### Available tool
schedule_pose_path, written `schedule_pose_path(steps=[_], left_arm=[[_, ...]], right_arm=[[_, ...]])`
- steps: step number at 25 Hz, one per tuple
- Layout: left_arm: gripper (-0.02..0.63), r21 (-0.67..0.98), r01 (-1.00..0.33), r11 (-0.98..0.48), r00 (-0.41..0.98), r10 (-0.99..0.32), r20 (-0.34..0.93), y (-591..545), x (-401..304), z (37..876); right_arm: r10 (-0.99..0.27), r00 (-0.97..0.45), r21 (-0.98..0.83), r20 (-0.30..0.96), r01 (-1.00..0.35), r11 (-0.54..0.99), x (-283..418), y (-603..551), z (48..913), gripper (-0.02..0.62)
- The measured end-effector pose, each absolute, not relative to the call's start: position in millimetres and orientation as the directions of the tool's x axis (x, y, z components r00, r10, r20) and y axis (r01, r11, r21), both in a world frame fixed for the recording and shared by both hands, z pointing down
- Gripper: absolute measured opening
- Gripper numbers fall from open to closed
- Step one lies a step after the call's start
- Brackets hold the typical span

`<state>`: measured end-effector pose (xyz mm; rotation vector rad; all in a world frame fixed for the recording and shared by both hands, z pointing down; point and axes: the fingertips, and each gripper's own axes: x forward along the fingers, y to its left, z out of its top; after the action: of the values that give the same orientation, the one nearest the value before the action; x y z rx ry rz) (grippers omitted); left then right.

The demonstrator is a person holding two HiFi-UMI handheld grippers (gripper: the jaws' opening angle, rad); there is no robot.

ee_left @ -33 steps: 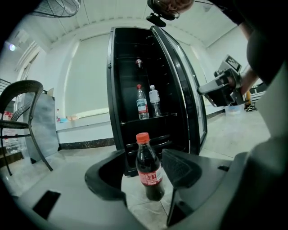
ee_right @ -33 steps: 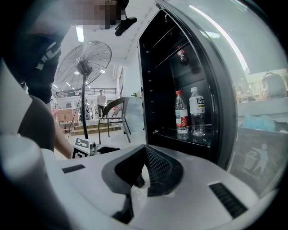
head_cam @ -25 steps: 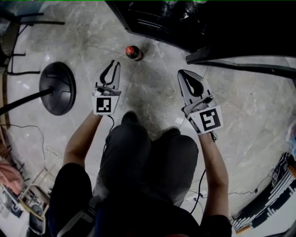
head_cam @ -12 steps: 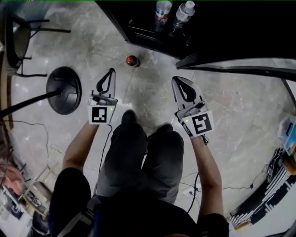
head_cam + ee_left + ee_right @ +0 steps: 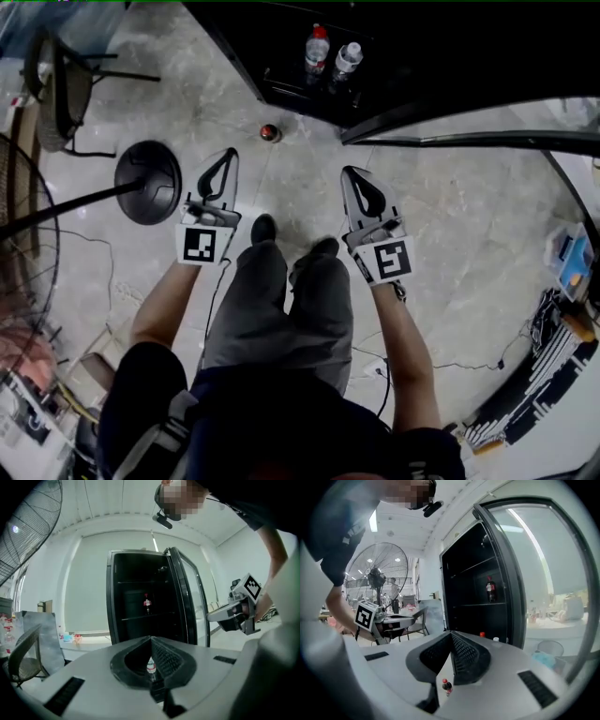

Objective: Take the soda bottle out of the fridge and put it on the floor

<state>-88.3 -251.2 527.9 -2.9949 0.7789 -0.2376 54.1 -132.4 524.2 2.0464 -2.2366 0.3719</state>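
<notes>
Already the soda bottle (image 5: 270,132) stands upright on the floor (image 5: 450,216) before the open fridge (image 5: 309,56), ahead of both tools and nearer the left gripper (image 5: 230,153) than the right gripper (image 5: 347,172). In the left gripper view, the jaws are pressed together and hold nothing. In the right gripper view, the jaws also meet, empty, with the bottle far beyond them.

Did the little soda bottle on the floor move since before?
No. The soda bottle stands at the same spot on the floor, just in front of the fridge corner. It only looks smaller because the head view has pulled back.
</notes>
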Motion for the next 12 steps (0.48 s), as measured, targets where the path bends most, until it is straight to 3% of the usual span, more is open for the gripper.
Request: schedule_pose_path(steps=[12], left_arm=[[0.025, 0.001, -0.481, -0.877, 0.871, -0.478, 0.118, -228.1, -80.5, 314.5]], right_arm=[[-0.983, -0.003, -0.112, 0.186, -0.994, -0.018, 51.7, -108.7, 314.7, 0.018]])
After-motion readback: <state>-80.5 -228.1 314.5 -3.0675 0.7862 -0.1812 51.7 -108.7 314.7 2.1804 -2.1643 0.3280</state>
